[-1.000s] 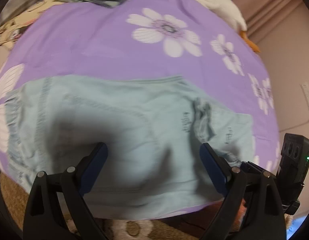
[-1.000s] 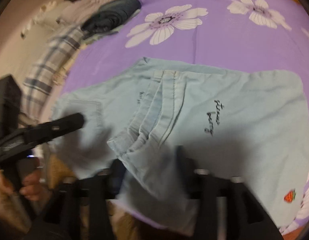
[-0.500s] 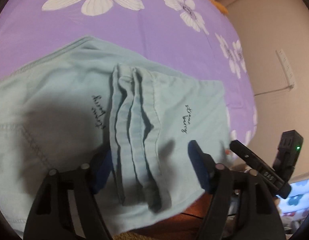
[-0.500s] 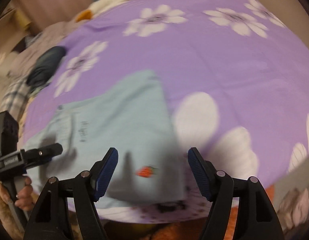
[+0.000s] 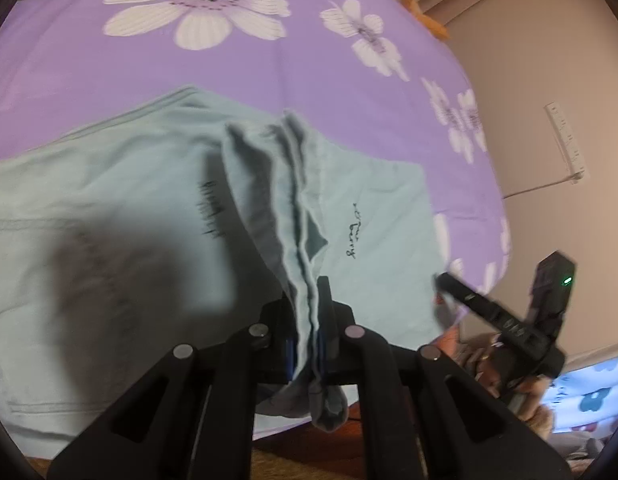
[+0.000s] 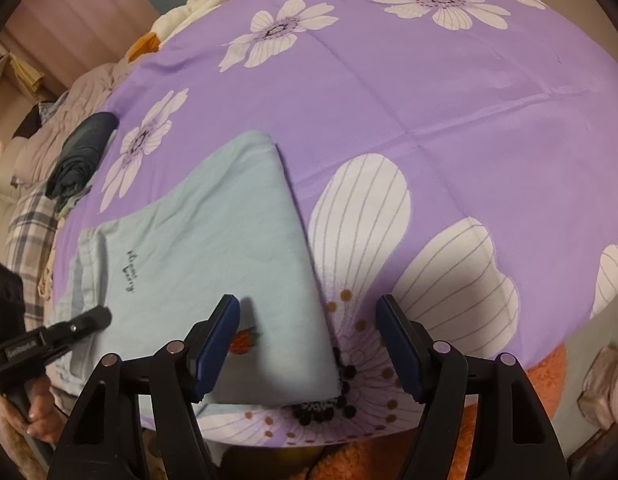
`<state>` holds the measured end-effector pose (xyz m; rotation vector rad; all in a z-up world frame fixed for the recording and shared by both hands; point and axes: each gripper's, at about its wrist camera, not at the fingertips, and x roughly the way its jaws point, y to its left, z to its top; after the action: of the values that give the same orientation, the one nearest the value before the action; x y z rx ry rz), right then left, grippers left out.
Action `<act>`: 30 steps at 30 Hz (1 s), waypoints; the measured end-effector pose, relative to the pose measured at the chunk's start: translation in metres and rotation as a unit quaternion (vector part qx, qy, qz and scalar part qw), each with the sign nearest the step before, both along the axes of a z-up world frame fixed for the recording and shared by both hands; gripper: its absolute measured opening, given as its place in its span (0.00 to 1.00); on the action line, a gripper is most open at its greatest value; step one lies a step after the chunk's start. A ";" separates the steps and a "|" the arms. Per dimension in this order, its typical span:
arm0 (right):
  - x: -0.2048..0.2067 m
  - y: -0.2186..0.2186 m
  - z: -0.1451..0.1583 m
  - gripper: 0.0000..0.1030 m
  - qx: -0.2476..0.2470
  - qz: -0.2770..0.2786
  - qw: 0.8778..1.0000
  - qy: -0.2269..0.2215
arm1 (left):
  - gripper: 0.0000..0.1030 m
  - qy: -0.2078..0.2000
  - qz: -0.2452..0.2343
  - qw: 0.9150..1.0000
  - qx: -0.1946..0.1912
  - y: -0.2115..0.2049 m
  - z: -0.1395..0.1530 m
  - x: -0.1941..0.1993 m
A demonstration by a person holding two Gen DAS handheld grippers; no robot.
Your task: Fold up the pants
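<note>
The light blue pants are spread flat on the purple flowered bed cover, their long axis running across the near edge of the bed from one gripper to the other. At the bunched hems in the middle of the near edge, the left gripper has just been closing and its jaws are now clamped on these gathered layers, which rise out of it and point away across the bed. The right gripper is held with its jaws open and empty above the right end of the pants, at the corner with the strawberry patch, so this end is judged to be taken next.
</note>
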<state>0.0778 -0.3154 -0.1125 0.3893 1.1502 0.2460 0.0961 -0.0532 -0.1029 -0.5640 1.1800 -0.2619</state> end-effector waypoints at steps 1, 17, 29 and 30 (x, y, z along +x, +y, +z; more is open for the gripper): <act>0.002 0.002 -0.001 0.70 0.001 0.002 1.000 0.000 | 0.08 0.008 -0.003 1.000 0.004 0.000 -0.006 0.000; 0.069 0.048 0.000 0.20 -0.048 0.047 0.997 -0.026 | 0.14 0.017 0.009 1.000 0.014 -0.002 -0.028 0.006; -0.010 0.017 -0.003 0.20 -0.029 0.057 0.998 -0.012 | 0.16 0.009 0.010 0.999 0.051 -0.010 -0.024 -0.001; -0.013 0.016 -0.003 0.20 -0.028 0.057 0.998 -0.012 | 0.16 0.008 0.012 0.999 0.052 -0.010 -0.025 -0.002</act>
<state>0.0652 -0.2991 -0.1151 0.2710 1.1546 0.3162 0.0942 -0.0630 -0.1276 -0.4898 1.1942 -0.1749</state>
